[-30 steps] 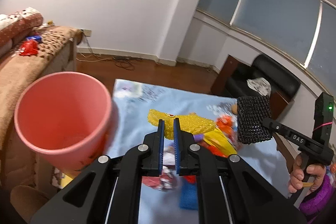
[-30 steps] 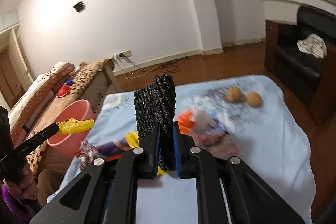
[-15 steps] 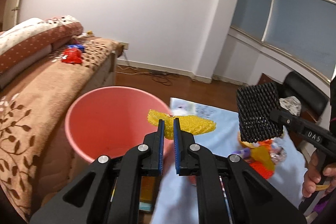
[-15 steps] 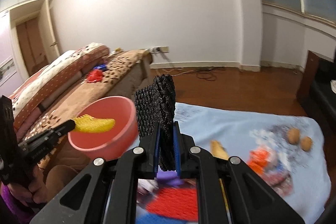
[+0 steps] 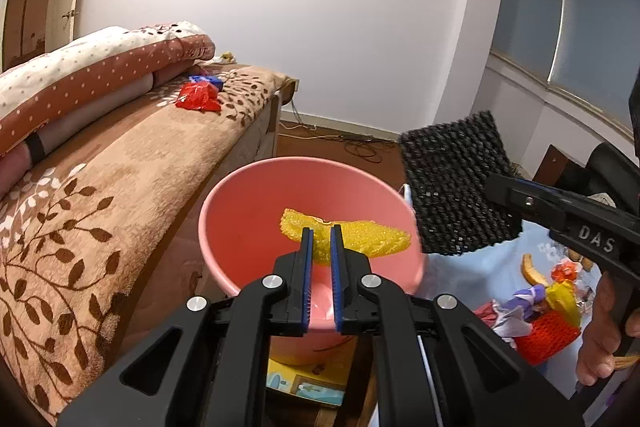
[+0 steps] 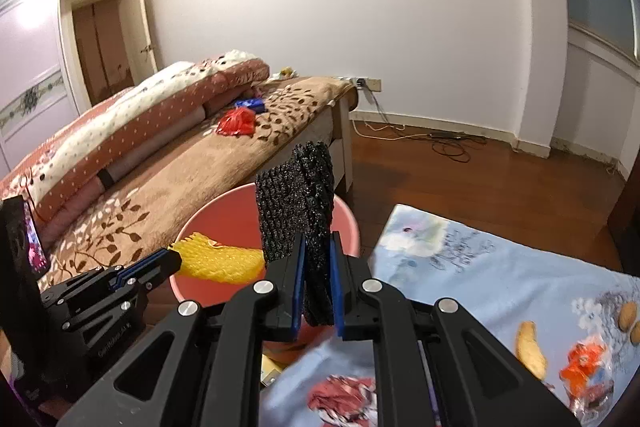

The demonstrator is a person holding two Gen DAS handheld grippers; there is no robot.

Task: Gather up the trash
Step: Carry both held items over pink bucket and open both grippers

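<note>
My left gripper is shut on a yellow foam net and holds it over the mouth of the pink bin. My right gripper is shut on a black foam net, which stands upright at the bin's near right rim. From the left wrist view the black net hangs just right of the bin. From the right wrist view the yellow net and the left gripper sit over the bin's left side.
A bed with a brown leaf-patterned blanket runs along the left, with a red wrapper on it. The blue-clothed table at right carries more trash: a banana peel, an orange wrapper, a red net. Cables lie on the wooden floor.
Both grippers swung left from over the table to the pink bin, each still holding its net. The yellow net now hangs over the bin's opening and the black net has reached its rim.
</note>
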